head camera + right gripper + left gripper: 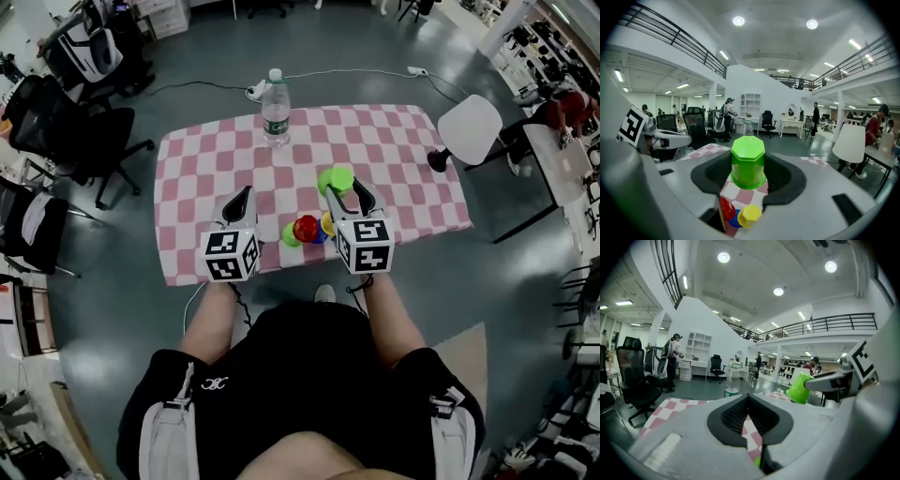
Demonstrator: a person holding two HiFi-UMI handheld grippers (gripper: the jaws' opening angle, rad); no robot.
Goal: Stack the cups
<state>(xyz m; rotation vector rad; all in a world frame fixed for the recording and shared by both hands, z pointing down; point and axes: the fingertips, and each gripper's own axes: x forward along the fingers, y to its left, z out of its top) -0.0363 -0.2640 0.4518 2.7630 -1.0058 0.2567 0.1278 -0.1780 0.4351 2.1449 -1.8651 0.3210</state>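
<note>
My right gripper (343, 190) is shut on a light green cup (336, 178), held upside down above the checkered table (394, 150); the cup (747, 159) fills the gap between the dark pads (785, 176). Below it near the table's front edge sit a red cup (306, 228), a small green cup (290, 236), a yellow cup (326, 222) and a blue cup (319, 236). The red cup (725, 208), yellow cup (750, 214) and blue cup (736, 219) also show under the jaws. My left gripper (246, 195) hovers left of the cups, its fingertips together and holding nothing.
A clear water bottle (275, 107) stands at the table's far edge. Black office chairs (75, 131) stand to the left, and a white chair (469, 129) at the right corner. A cable (356, 73) runs on the floor behind the table.
</note>
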